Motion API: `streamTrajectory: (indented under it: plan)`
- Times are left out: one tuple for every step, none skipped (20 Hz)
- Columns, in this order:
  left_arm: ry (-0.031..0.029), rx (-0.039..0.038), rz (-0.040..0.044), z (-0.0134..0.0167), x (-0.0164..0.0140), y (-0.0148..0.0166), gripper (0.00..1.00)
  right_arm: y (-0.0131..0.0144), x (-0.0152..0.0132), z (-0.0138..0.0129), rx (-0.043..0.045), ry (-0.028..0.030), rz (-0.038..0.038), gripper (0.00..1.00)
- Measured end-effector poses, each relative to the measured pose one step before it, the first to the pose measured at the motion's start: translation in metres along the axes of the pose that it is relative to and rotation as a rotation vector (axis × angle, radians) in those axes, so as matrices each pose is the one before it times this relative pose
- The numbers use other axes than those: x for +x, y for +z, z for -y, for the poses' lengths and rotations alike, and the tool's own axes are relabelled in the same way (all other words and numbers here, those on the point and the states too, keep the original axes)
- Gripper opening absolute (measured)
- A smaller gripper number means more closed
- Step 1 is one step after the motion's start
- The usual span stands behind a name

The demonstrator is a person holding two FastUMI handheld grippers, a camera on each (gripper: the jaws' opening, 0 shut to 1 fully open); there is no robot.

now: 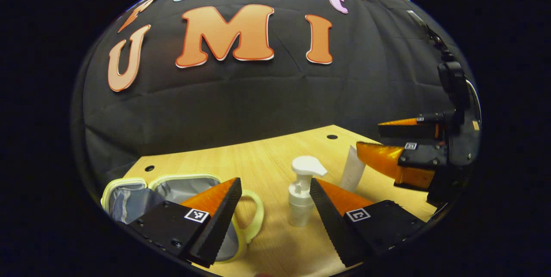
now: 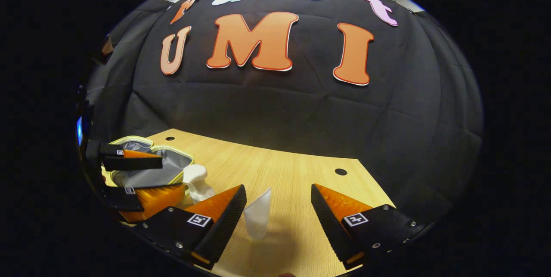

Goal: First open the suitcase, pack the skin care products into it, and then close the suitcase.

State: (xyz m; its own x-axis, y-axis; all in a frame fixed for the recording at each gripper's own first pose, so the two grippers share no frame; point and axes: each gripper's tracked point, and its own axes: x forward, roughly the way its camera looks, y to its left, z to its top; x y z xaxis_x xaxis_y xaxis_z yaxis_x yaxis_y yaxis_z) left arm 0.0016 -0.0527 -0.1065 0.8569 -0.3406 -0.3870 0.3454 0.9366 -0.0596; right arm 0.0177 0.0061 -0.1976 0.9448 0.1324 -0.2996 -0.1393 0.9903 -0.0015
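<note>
My left gripper is wide open, holding nothing — the white pump bottle stands upright just ahead between my fingers, nearer the right one, long axis vertical, nozzle pointing right. I can't tell if that finger touches it. Past my right fingertip the white tube stands upright, leaning slightly right, flat crimped end up. My right gripper is also spread wide and empty; the tube sits between its fingers, just beside the left one, apart from the right. The suitcase — a small pale-green-rimmed case with grey lining — lies open on the wooden surface behind my left gripper's left finger, handle loop toward the bottle. From the right gripper view it's far left, behind my left gripper.
</note>
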Motion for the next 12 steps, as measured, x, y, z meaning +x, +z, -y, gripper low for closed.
streamTrajectory:
  plan:
    - [-0.00544, 0.00372, -0.01677, 0.00312, 0.00583, -0.01111, 0.99, 0.00059, -0.00139, 0.00109, 0.01332, 0.00429, 0.00695, 0.96]
    - [-0.00703, -0.00379, -0.00784, 0.00338, 0.00664, -0.00821, 0.99, -0.00057, 0.0002, 0.00154, 0.01004, 0.0028, 0.00104, 0.96]
    - [-0.0091, -0.00862, -0.01437, 0.00344, 0.00595, -0.009, 1.0, -0.00104, 0.00061, -0.0002, 0.0043, 0.0044, 0.00001, 0.96]
    - [-0.00493, -0.01016, -0.01085, 0.00325, 0.0059, -0.00629, 1.0, 0.00052, 0.00021, 0.00103, 0.00191, 0.00303, 0.00314, 0.96]
    - [-0.00335, -0.00661, -0.01251, 0.00229, 0.0073, -0.00751, 1.0, -0.00094, -0.00022, 0.00068, -0.00106, 0.00258, -0.00038, 0.96]
    - [-0.00764, -0.0046, -0.01938, 0.00429, 0.00738, -0.00661, 1.0, -0.00026, -0.00029, -0.00069, -0.00044, 0.00622, -0.00021, 0.96]
    - [-0.00556, -0.0029, -0.00144, 0.00318, 0.00592, -0.0026, 1.0, -0.00023, -0.00175, 0.00182, -0.00242, -0.00293, 0.00024, 0.96]
    - [-0.01415, -0.00128, -0.01477, 0.00475, 0.00785, -0.00412, 1.0, 0.00025, -0.00101, 0.00051, 0.00399, 0.00231, -0.0018, 0.96]
    - [-0.00499, 0.00028, -0.0079, 0.00248, 0.00508, -0.00467, 1.0, -0.00038, -0.00173, 0.00016, 0.00447, 0.0026, -0.00453, 0.96]
    - [-0.00747, -0.00219, -0.0034, 0.0012, 0.00576, -0.00111, 1.0, -0.00032, -0.00148, 0.00008, 0.00259, 0.00268, -0.00211, 0.96]
    - [-0.01551, -0.00774, -0.01535, 0.00358, 0.00438, -0.00453, 1.0, 0.00006, -0.00083, -0.00063, 0.00024, 0.004, -0.00242, 0.96]
    - [-0.00402, -0.00928, -0.01042, 0.00188, 0.00509, -0.00434, 1.0, -0.00083, -0.00132, -0.00077, -0.00067, 0.00619, -0.00552, 0.96]
